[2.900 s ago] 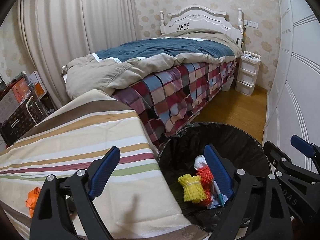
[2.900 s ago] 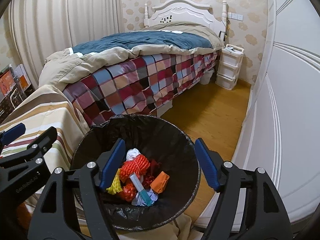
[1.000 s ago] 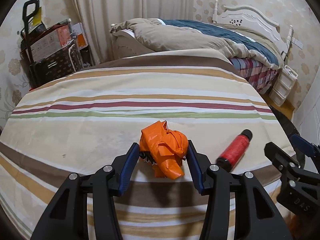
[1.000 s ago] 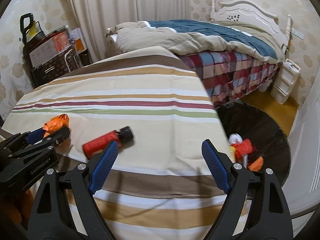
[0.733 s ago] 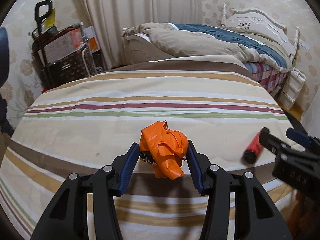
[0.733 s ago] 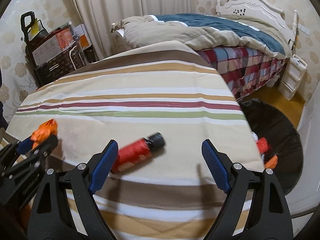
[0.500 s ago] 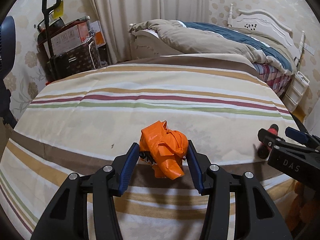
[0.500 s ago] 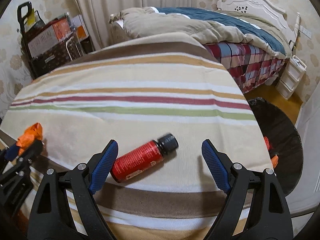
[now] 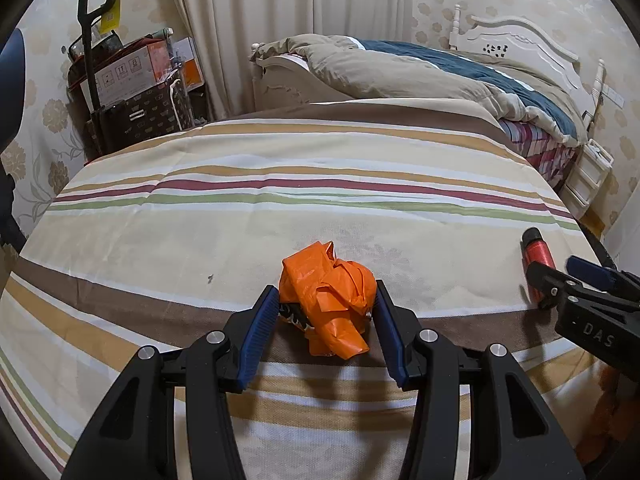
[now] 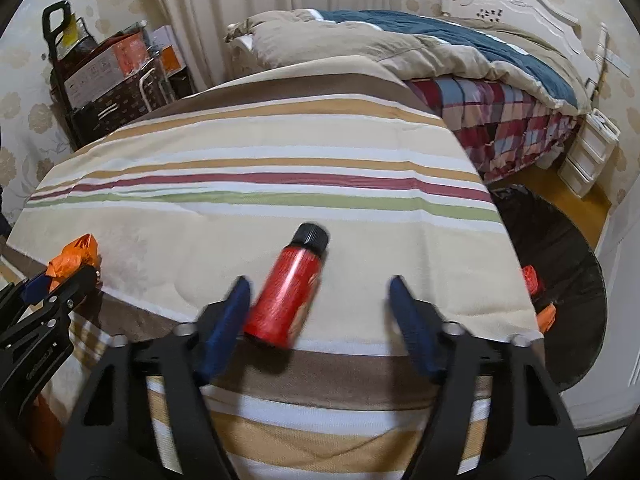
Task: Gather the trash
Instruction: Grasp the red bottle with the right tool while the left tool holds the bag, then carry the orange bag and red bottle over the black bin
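My left gripper (image 9: 325,312) is shut on a crumpled orange plastic wrapper (image 9: 330,296) just above the striped tablecloth (image 9: 280,208). A red bottle with a black cap (image 10: 289,288) lies on the cloth; it also shows in the left wrist view (image 9: 536,252). My right gripper (image 10: 320,312) is open, its jaws astride the bottle, the left finger (image 10: 226,320) close beside the bottle's base. The wrapper (image 10: 74,258) shows at far left of the right wrist view.
A black-lined trash bin (image 10: 560,264) holding red and orange trash stands on the floor right of the table. A bed with a plaid sheet (image 10: 500,116) lies beyond. Boxes and a cart (image 9: 128,88) stand at back left.
The left gripper closed on the orange wrapper and keeps holding it. The right gripper swung from the bin to the table and moved in around the red bottle.
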{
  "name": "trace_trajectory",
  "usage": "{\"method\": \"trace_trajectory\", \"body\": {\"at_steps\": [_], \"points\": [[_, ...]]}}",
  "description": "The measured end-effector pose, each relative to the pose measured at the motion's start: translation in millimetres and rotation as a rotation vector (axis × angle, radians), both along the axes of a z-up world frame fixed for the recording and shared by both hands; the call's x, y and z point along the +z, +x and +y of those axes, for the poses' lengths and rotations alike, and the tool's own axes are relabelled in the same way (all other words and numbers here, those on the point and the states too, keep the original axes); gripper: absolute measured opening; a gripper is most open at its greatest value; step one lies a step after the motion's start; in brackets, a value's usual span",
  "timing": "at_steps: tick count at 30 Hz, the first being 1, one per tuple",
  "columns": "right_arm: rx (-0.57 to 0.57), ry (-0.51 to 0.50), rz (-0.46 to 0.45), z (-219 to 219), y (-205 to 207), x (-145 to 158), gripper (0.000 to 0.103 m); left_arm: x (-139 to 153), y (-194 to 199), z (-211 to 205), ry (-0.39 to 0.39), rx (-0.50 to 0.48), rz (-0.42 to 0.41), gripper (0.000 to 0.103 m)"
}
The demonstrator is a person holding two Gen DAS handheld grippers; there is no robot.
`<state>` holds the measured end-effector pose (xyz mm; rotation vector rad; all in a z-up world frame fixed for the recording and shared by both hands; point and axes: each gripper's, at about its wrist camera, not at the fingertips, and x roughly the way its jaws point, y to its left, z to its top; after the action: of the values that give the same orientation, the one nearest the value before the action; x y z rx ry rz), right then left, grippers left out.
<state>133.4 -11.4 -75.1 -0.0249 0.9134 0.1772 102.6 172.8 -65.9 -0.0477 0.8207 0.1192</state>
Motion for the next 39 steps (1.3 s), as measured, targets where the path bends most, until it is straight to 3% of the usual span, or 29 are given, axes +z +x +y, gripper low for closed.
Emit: {"method": "trace_trajectory", "body": {"at_steps": [9,25,39], "points": [[0.031,0.02,0.011,1.6,-2.5,-1.0,0.024,-1.4,-2.2,-0.9,0.006,0.0,0.001,0.049],[0.039,0.07,-0.017,-24.3,-34.6,6.6,0.023,2.7,-18.1,-36.7,0.002,-0.054,-0.016,0.049],[-0.047,0.08,-0.083,-80.5,-67.9,21.0,0.023,15.7,-28.8,-97.6,-0.013,-0.163,-0.06,0.049]]}}
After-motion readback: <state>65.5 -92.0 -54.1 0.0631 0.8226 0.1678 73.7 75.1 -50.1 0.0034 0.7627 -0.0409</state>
